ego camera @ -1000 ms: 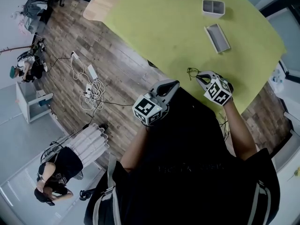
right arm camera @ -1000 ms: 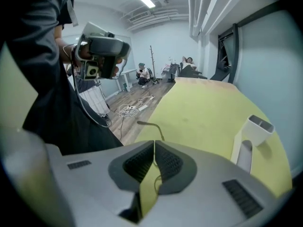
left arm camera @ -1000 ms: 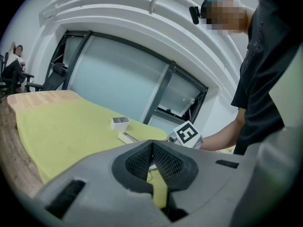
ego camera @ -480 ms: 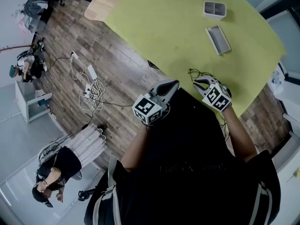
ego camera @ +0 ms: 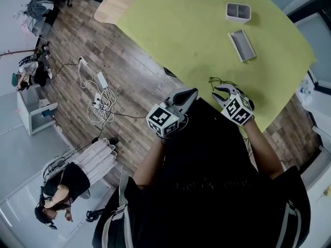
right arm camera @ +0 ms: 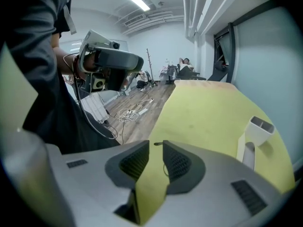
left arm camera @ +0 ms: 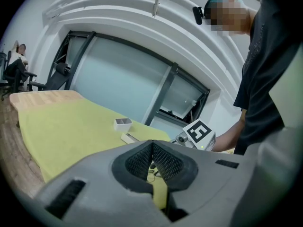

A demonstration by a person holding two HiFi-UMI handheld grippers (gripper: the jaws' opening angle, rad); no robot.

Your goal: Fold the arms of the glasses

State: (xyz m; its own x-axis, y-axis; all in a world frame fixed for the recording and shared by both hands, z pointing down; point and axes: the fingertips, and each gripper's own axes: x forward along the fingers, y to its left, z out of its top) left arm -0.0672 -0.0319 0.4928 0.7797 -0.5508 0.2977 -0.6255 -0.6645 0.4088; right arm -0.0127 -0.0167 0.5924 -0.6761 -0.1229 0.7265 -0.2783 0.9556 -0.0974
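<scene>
The right tool [ego camera: 221, 91] is released: its own view shows the two dark pads [right arm camera: 136, 161] standing apart with a narrow strip of yellow-green worktop [ego camera: 181, 30] between them, and they grip nothing. In the head view it points toward about 11 o'clock, low over the near edge of the worktop.

Just beyond its tips, at about 11 o'clock, lie the glasses [ego camera: 217, 81], a thin dark wire frame resting on the worktop. Their long axis runs roughly from 9 to 3 o'clock in the head view, so they lie across the tool's line and not along it. In the right gripper view a dark end of the frame [right arm camera: 157, 144] shows in the gap at the pad tips, and a thin wire curves beside the right pad. Whether a pad touches the frame cannot be told, nor which way the arms point.

The left tool [ego camera: 190, 93] is at 9 o'clock of the right one, near but apart, off the worktop's edge and aimed toward 1 o'clock. It is clenched on nothing, and its pad tips [left arm camera: 152, 145] meet in its own view.

Farther out, at 12 to 1 o'clock and well apart from the glasses, a long white tray [ego camera: 242, 44] lies on the worktop, and a white two-compartment box [ego camera: 238, 12] stands beyond it.
</scene>
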